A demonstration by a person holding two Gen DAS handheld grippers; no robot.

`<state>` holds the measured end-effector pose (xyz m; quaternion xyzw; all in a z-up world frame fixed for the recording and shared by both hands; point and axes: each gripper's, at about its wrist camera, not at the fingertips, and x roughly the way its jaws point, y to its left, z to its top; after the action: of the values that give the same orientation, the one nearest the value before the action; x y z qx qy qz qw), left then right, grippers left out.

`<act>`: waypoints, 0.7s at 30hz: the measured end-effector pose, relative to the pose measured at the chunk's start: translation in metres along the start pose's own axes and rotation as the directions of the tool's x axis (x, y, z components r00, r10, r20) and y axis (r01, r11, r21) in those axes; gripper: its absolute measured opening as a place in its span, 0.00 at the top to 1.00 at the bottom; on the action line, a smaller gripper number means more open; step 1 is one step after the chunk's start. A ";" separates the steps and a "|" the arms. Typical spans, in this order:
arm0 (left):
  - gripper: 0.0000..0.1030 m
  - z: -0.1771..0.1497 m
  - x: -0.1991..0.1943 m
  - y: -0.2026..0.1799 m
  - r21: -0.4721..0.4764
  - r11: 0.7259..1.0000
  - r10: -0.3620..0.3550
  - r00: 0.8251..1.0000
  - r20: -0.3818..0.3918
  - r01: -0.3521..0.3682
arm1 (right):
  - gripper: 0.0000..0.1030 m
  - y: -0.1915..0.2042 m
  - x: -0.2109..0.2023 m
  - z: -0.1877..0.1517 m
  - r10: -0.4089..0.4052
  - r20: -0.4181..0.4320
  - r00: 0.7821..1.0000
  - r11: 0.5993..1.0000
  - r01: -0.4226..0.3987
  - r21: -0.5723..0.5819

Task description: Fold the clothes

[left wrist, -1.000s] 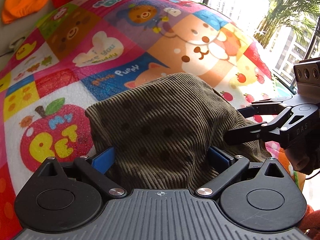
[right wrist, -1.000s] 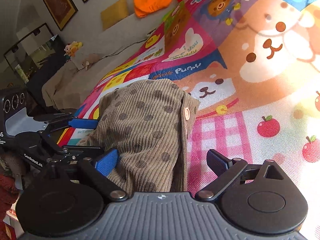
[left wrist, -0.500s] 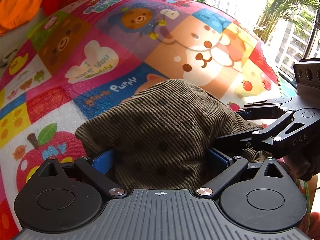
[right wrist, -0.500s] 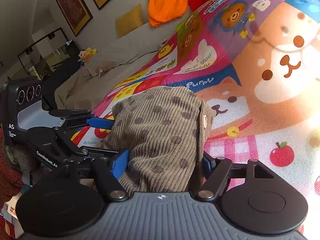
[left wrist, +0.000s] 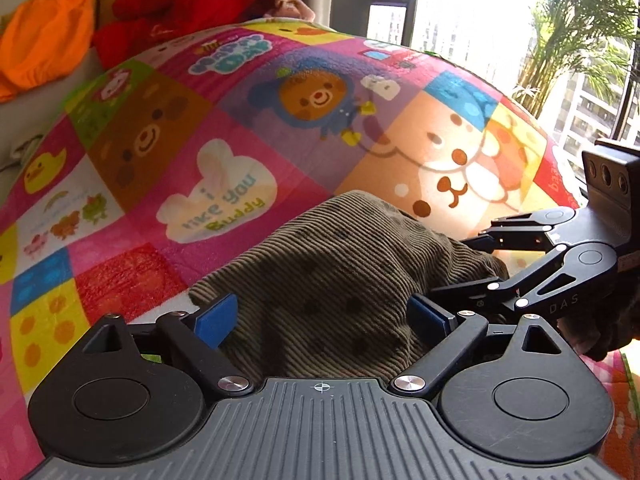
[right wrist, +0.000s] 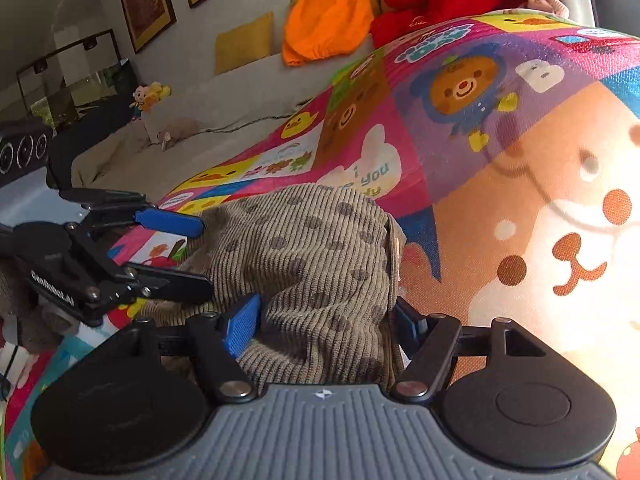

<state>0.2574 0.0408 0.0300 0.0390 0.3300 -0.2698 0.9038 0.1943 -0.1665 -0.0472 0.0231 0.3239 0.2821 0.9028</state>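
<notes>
Right, the cartoon play mat (left wrist: 168, 136) fills the floor, and on it sits the spotted corduroy garment (left wrist: 340, 280) — bunched, no neat fold yet, most work left. Left gripper (left wrist: 326, 316) and right gripper (right wrist: 326, 320) each pinch its near edge — jaws pressed into cloth, probably mid-fold.

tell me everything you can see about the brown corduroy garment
The brown corduroy garment is ribbed olive-brown cloth with darker round dots and a small pale snap at its right edge. It sits bunched and humped on the colourful cartoon mat, not flat. The right tongs have their blue-padded fingers pressed against a bunch of its near edge; the left tongs straddle cloth more widely, and whether they pinch it is unclear.
</notes>
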 end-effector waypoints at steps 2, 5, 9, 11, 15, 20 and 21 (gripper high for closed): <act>0.08 0.005 -0.021 0.009 -0.063 0.998 -0.019 0.998 0.053 0.023 | 0.31 0.000 -0.005 -0.009 0.013 -0.021 1.000 0.999 -0.012 0.048; 0.08 0.021 -0.040 0.010 -0.129 0.986 -0.089 0.985 0.148 0.109 | 0.30 0.012 -0.008 -0.019 -0.007 -0.014 1.000 0.998 0.008 0.064; 0.08 0.036 -0.013 -0.023 -0.098 0.963 -0.235 0.961 0.143 0.250 | 0.29 0.031 -0.011 -0.021 -0.069 0.000 0.998 0.998 0.069 -0.015; 0.08 0.034 0.020 -0.032 -0.112 0.962 -0.244 0.967 0.068 0.250 | 0.28 0.033 -0.013 -0.019 -0.081 -0.002 0.997 0.996 0.080 -0.032; 0.08 0.021 0.076 -0.025 -0.198 0.947 -0.265 0.963 -0.040 0.252 | 0.21 0.031 -0.031 -0.014 -0.101 0.015 0.995 0.994 0.101 -0.050; 0.06 0.018 0.084 -0.025 -0.179 0.953 -0.258 0.965 -0.049 0.246 | 0.12 0.055 -0.045 -0.015 -0.017 0.037 0.999 0.984 0.023 -0.178; 0.06 0.018 0.084 -0.026 -0.169 0.955 -0.254 0.966 -0.050 0.242 | 0.06 0.059 -0.042 -0.017 0.002 0.023 1.000 0.983 0.003 -0.184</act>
<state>0.3078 -0.0245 -0.0052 -0.0665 0.3852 -0.3519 0.8505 0.1288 -0.1412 -0.0234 -0.0571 0.2860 0.3103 0.9048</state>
